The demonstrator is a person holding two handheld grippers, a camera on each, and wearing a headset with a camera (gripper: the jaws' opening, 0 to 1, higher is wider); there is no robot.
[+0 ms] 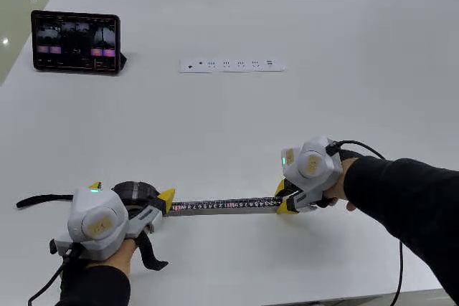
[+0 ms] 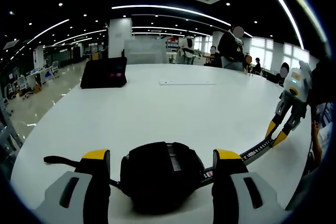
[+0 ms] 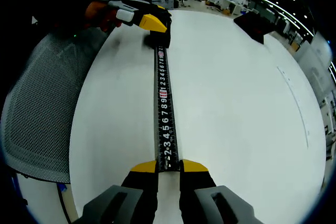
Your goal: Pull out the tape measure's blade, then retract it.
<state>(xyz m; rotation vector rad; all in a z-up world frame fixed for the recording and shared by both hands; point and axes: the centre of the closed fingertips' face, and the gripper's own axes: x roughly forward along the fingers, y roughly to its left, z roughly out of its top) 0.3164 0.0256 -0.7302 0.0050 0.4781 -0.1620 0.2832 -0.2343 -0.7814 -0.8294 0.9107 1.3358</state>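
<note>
White tabletop (image 1: 287, 26), near edge: the left gripper (image 2: 161, 156), jaws wide, clamps the tape measure case (image 1: 135, 191) toward the near-left corner. The right gripper (image 3: 168, 166), jaws nearly closed, pinches the tip of the blade (image 3: 163, 98). Extension appears in hand. Retraction calls for guiding the tip straight back to the case.

Blade (image 1: 222, 206) between case (image 1: 136, 193) and right tongs (image 1: 285, 202)
</note>
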